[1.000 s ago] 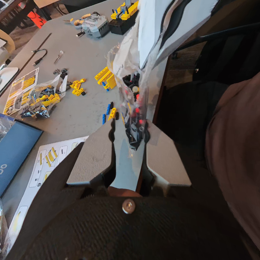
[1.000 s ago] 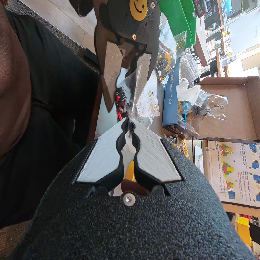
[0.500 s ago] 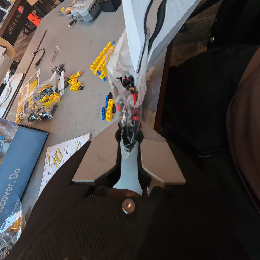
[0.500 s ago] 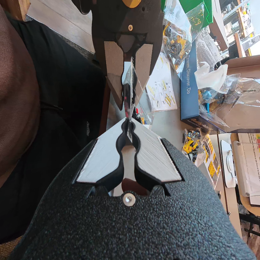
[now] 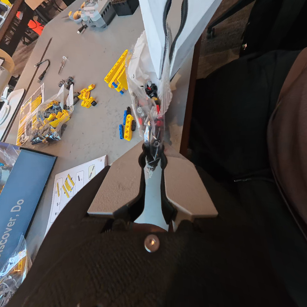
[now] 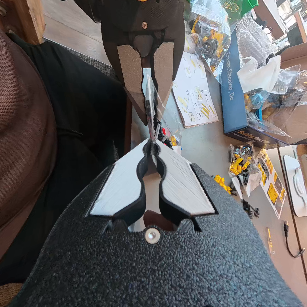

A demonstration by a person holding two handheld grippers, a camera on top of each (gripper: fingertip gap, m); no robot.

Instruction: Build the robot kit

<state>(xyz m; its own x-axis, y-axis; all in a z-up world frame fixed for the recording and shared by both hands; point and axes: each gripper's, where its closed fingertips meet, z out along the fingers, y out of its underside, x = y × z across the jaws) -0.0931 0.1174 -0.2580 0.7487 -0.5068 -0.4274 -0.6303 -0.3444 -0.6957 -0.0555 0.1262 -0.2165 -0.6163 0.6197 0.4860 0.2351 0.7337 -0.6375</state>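
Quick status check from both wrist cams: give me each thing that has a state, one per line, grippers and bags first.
left gripper: shut on one end of the small clear bag.
right gripper: shut on the bag's other end.
small clear bag: held off the table, stretched between both grippers, small black and red parts inside.
second parts bag: lying on the table, torn open.
instruction booklet: flat, open.
blue box: on the table, closed.

On the grey bench lie a flat yellow perforated-beam assembly, a yellow short beam with blue pins, an open clear bag of yellow and grey parts, a white instruction sheet and a dark blue box. A grey motor block sits at the far edge.
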